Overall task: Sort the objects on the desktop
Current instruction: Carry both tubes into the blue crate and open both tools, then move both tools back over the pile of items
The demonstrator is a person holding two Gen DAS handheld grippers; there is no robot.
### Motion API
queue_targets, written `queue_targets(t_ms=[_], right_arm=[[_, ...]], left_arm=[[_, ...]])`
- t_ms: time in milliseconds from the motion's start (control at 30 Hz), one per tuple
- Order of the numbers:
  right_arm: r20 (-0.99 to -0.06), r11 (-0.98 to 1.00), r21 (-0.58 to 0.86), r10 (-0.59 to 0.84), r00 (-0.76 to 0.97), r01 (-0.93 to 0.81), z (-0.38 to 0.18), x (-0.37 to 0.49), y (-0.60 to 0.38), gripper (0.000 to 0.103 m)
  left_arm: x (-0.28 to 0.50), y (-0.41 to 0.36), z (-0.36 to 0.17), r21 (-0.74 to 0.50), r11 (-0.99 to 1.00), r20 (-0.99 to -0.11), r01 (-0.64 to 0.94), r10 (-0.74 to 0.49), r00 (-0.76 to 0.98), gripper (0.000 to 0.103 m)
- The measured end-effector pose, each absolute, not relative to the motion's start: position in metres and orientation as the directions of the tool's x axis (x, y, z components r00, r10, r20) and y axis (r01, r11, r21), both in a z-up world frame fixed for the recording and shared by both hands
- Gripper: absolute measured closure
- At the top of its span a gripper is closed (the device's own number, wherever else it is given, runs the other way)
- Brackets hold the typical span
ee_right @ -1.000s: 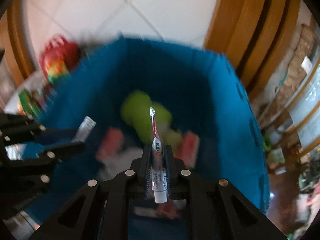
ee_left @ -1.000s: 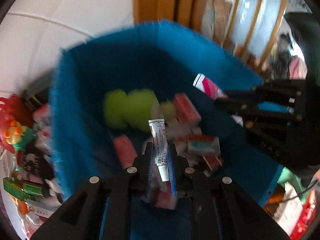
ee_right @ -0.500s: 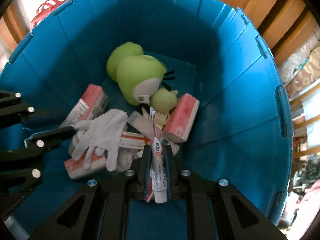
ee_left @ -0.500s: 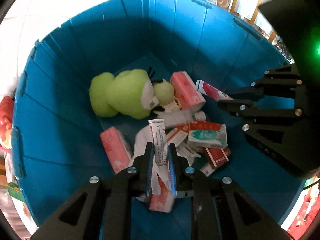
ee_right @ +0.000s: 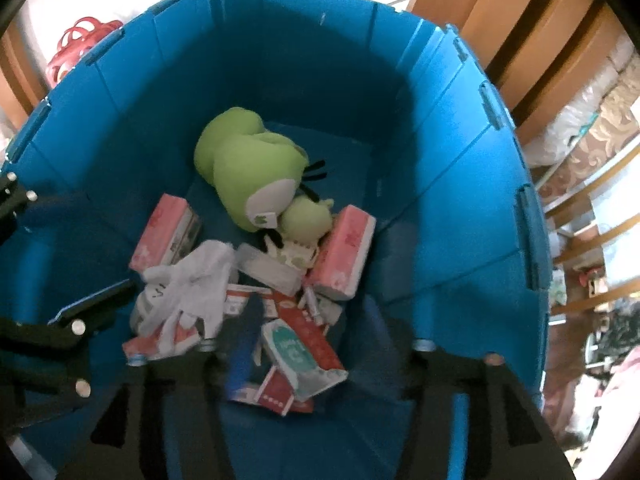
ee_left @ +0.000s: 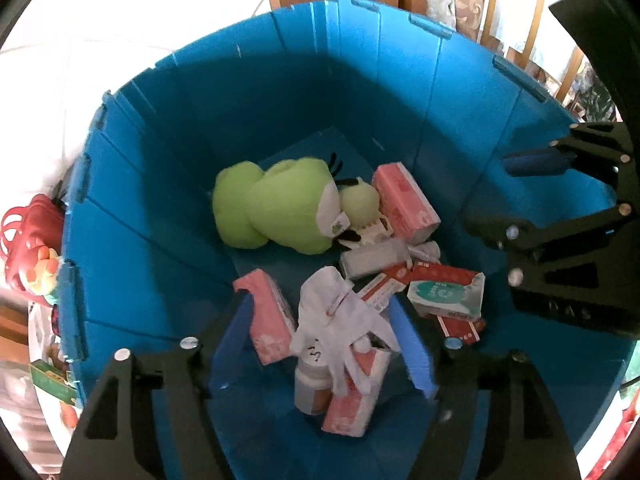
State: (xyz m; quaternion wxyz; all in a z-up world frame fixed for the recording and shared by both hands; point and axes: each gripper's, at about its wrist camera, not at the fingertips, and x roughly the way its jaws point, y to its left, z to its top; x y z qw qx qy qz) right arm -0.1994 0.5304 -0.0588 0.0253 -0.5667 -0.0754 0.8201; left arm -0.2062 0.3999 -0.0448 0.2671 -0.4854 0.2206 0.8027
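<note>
While both tools hang over the blue bin (ee_left: 168, 216), the left gripper (ee_left: 324, 344) and the right gripper (ee_right: 308, 344) have just been opening, and now each stands spread with nothing between its pads. A moment ago each one pinched a small tube. Those tubes are gone from the jaws; I cannot pick them out in the pile. At 12 o'clock lies the green plush toy (ee_left: 280, 208), with the white glove (ee_left: 340, 316) near 6 o'clock.

Both tools point steeply downward. The left gripper (ee_left: 320, 332) has just been opening, nothing between its spread jaws; the right gripper (ee_right: 308, 344), blurred, likewise seems parted and empty.
</note>
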Motion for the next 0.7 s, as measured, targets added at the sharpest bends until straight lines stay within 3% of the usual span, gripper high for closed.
queue_targets(t_ms=[33, 100, 167, 400, 700], right_arm=[[-0.923, -0.987, -0.155, 0.131, -0.362, 0.039, -0.057, -0.198, 0.531, 0.032], [-0.919, -0.989, -0.148, 0.127, -0.374, 0.028, -0.051, -0.195, 0.532, 0.008], [-0.914, -0.991, -0.129, 0.111, -0.391, 0.020, -0.043, -0.192, 0.533, 0.000], [-0.860, -0.993, -0.115, 0.098, -0.501, 0.003, -0.009, -0.177, 0.511, 0.000], [-0.688, -0.998, -0.028, -0.017, -0.726, 0.050, 0.057, -0.143, 0.397, 0.000]], left_arm=[[-0.205, 0.399, -0.042, 0.099, -0.760, -0.893, -0.642, 0.217, -0.393, 0.033], [-0.201, 0.393, -0.035, 0.101, -0.765, -0.881, -0.636, 0.228, -0.414, 0.033], [-0.196, 0.383, -0.023, 0.098, -0.773, -0.861, -0.627, 0.250, -0.443, 0.033], [-0.177, 0.305, 0.028, 0.099, -0.838, -0.721, -0.536, 0.310, -0.619, 0.023], [-0.185, 0.130, 0.024, 0.047, -0.961, -0.635, -0.273, 0.183, -0.751, 0.023]])
